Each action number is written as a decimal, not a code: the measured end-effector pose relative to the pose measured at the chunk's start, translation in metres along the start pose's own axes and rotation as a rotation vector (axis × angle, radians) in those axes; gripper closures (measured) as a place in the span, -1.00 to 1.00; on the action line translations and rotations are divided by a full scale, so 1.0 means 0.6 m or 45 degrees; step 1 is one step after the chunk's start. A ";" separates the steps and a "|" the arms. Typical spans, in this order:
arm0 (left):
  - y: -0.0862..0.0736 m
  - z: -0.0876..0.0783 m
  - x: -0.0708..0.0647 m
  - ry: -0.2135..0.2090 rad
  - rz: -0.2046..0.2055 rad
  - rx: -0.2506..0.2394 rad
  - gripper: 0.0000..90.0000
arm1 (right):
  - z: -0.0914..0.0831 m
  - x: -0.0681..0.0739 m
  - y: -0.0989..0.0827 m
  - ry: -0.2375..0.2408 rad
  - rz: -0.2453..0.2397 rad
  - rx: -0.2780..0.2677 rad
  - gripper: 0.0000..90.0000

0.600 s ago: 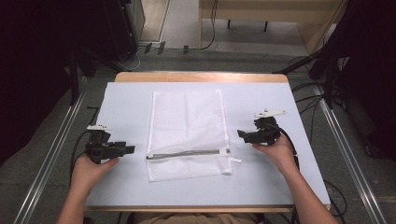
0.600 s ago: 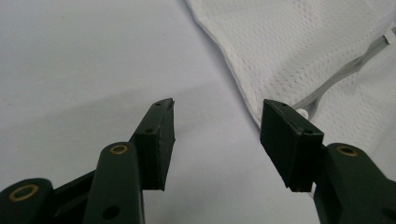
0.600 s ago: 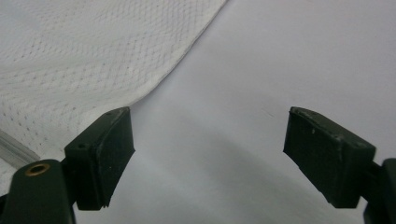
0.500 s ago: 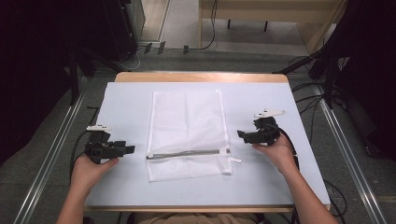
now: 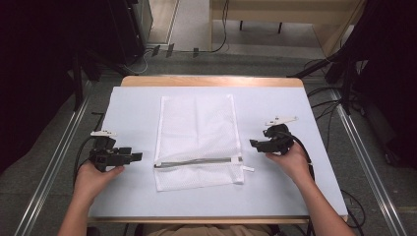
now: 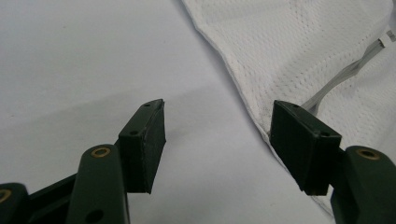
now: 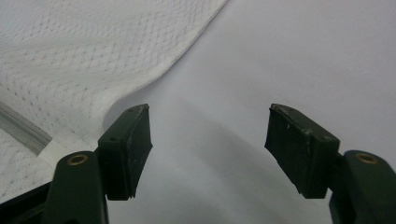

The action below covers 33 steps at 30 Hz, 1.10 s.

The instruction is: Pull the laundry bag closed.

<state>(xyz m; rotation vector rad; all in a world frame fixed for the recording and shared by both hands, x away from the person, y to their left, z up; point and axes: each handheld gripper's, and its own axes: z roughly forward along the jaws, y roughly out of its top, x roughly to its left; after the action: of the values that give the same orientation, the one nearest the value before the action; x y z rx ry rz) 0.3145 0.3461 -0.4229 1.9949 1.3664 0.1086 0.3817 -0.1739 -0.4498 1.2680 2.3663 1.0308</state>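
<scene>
A white mesh bag (image 5: 198,140) lies flat in the middle of the high view, on the pale blue table (image 5: 133,108), with a grey zipper (image 5: 194,162) running across it near its lower end. The left gripper (image 5: 132,157) sits at the lower left of that view, held in a hand (image 5: 93,178) whose forearm is cut off by the bottom edge; its jaws stand open with nothing between them, pointing toward the bag's left edge and apart from it. The right gripper (image 5: 254,143) is at the right of the bag, near the zipper's end, also open and empty, gripped by the other hand (image 5: 293,161). In the left gripper view the bag (image 6: 299,51) fills the upper right, its hem passing behind the right-hand jaw so that part of the edge is hidden; a strip of the zipper (image 6: 345,74) runs off the right border. In the right gripper view the bag (image 7: 84,51) takes the upper left, its curved hem reaching down to the left-hand jaw, and a short piece of the zipper (image 7: 23,126) is cut off at the left edge. Whether either jaw touches the cloth is hard to tell. The surroundings of the table are dark, and little can be made out there beyond cables on the floor.
</scene>
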 end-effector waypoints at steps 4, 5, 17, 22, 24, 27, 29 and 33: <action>0.002 0.001 -0.002 -0.002 0.009 -0.006 -0.16 | -0.003 0.001 -0.001 0.003 -0.008 -0.004 -0.23; 0.003 0.002 -0.003 0.008 0.013 0.001 -0.16 | -0.003 0.001 -0.001 0.003 -0.008 -0.004 -0.23; 0.007 0.009 -0.007 -0.016 0.022 0.017 -0.17 | -0.005 0.001 -0.004 0.009 0.016 0.029 -0.16; 0.007 0.009 -0.009 -0.018 0.020 0.017 -0.18 | -0.006 0.002 -0.003 0.014 0.005 0.035 -0.07; 0.006 0.008 -0.011 -0.020 0.020 0.016 -0.14 | -0.008 0.004 -0.003 0.004 0.001 0.030 -0.06; 0.006 0.008 -0.011 -0.024 0.015 0.021 -0.13 | -0.009 0.004 -0.002 0.008 0.001 0.030 -0.06; 0.006 0.008 -0.011 -0.021 0.025 0.020 -0.14 | -0.007 0.006 -0.003 0.015 0.007 0.037 -0.06; 0.006 0.008 -0.011 -0.019 0.025 0.020 -0.16 | -0.005 0.007 -0.003 0.018 -0.011 0.047 -0.06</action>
<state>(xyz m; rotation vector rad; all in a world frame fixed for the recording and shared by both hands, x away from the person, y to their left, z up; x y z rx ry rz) 0.3167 0.3373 -0.4225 2.0187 1.3421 0.0917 0.3764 -0.1725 -0.4485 1.2664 2.4097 1.0018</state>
